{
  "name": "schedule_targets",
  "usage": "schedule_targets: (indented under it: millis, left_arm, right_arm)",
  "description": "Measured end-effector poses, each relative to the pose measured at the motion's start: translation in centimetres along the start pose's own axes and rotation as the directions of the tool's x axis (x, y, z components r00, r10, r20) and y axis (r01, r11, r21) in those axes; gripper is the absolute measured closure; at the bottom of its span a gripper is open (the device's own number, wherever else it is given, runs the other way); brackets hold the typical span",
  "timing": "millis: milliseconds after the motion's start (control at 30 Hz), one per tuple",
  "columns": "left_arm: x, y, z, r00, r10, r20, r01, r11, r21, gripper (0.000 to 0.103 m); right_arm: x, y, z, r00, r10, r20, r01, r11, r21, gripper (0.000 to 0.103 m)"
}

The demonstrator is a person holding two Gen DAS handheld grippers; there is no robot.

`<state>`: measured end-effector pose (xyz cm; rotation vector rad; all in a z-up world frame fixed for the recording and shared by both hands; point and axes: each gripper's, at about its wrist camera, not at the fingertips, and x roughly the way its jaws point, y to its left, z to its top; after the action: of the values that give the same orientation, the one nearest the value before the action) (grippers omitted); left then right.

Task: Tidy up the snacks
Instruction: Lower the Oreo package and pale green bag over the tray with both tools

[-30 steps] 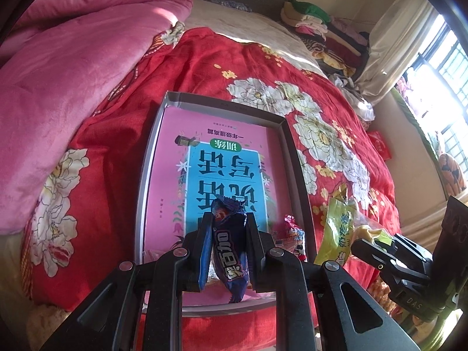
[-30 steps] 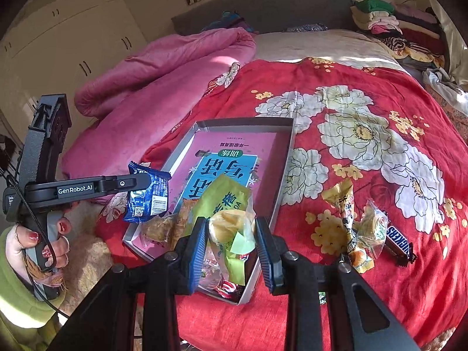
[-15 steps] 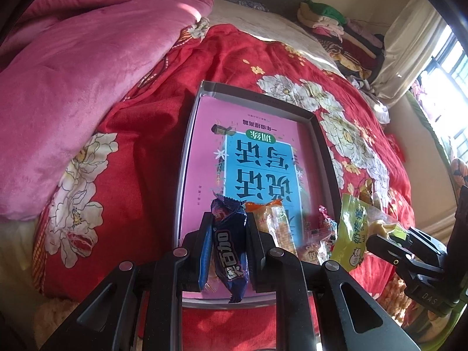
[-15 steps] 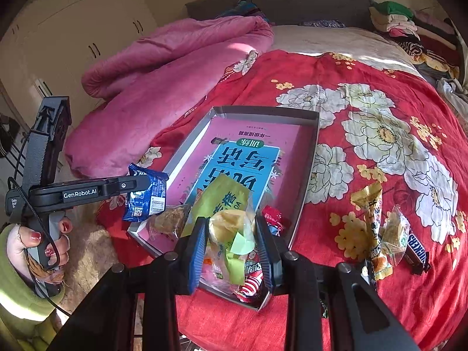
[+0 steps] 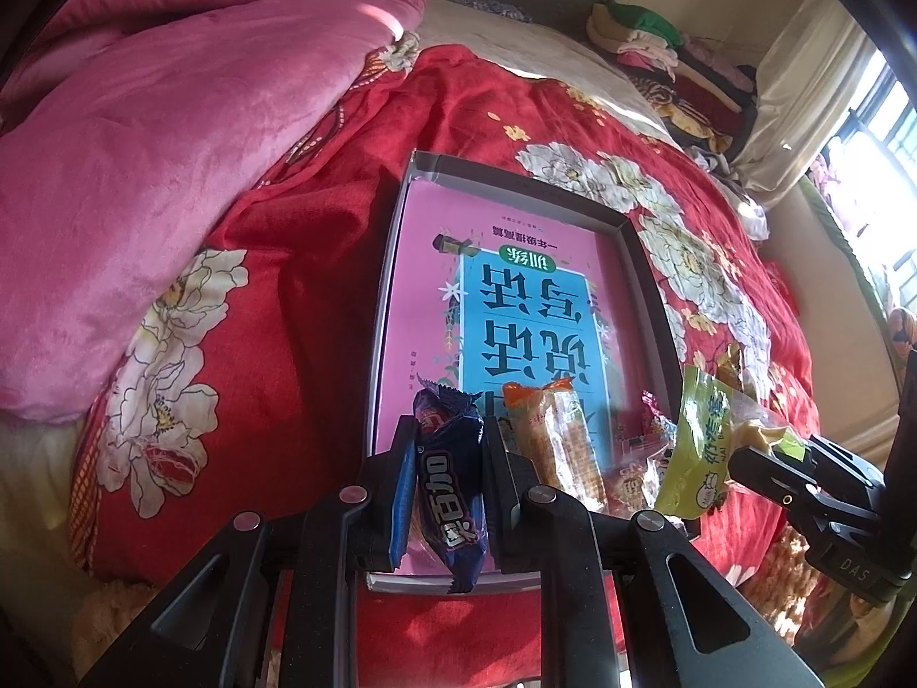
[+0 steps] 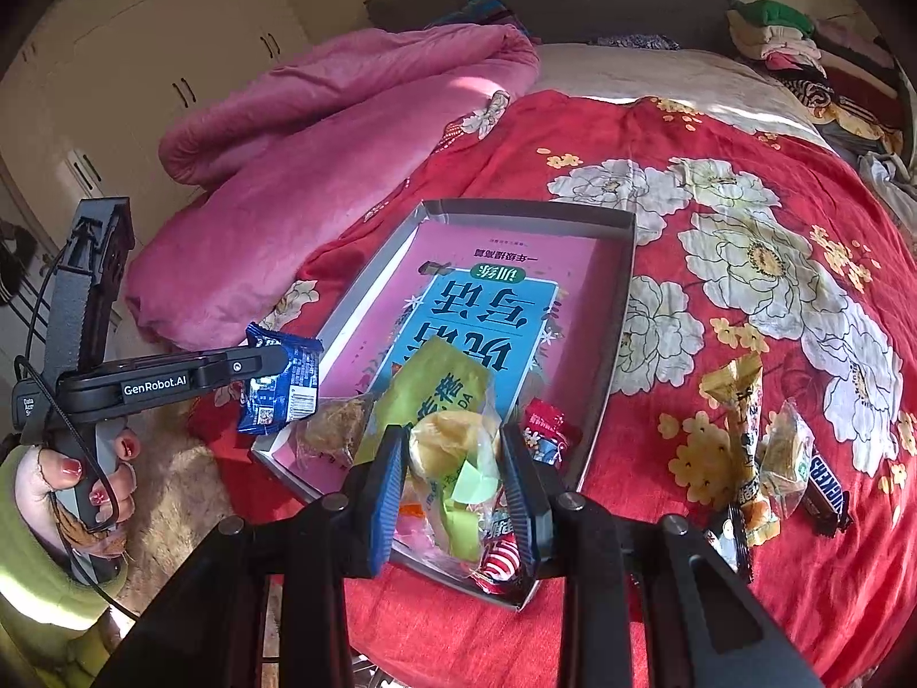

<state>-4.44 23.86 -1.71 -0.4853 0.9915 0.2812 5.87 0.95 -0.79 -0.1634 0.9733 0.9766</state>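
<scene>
blue wrapper clamped in the left tool [image 5: 444, 479], green bag clamped in the right tool [image 6: 453, 461] — both grips unchanged, what has changed is the position. a second ago both tools sat back from the tray [image 6: 622, 286]; now they've closed in and hang low over its near end, the blue bar [image 5: 453, 487] over the near left corner, the green bag [image 6: 447, 401] over the near right. my read: both snacks are lined up for the drop, and letting go is the step left.

in the tray, at its near end: an orange pack [image 5: 553, 441], a brownish clear pack [image 6: 332, 430], a small red sweet [image 6: 544, 421], plus a red-and-white wrapper [image 6: 504, 559] in the near right corner under the right tool. that's four i can count, though the heap under the bag is partly hidden, so there may be more. all of it lies on one pink book [image 6: 487, 286] filling the tray floor.

out on the bed [image 6: 716, 132], right of the tray and well apart from it: a yellow pack [image 6: 739, 395], a clear pack [image 6: 788, 447], a snickers bar [image 6: 825, 481], and something dark by the right tool's arm that i can't make out. so two snacks in hand and at least three waiting on the bed.
</scene>
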Motion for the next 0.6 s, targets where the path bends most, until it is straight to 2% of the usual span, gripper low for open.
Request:
schedule_targets:
  millis: [133,300,600]
  left_arm:
    - [0.2,-0.2,-0.2,1.0,0.031,0.002,-0.031,0.999,0.022,0.082]
    - [0.2,0.0,-0.3,0.999,0.036,0.001,-0.036,0.999,0.024,0.082]
    - [1.2,0.6,-0.6,1.0,-0.016,0.005,0.016,1.0,-0.006,0.082]
  right_arm:
    - [0.2,0.0,-0.1,1.0,0.002,-0.007,-0.002,1.0,0.0,0.07]
    - [0.6,0.0,-0.4,1.0,0.003,-0.017,-0.003,1.0,0.005,0.07]
    - [2.0,0.4,-0.9,0.999,0.008,-0.044,-0.008,1.0,-0.004,0.07]
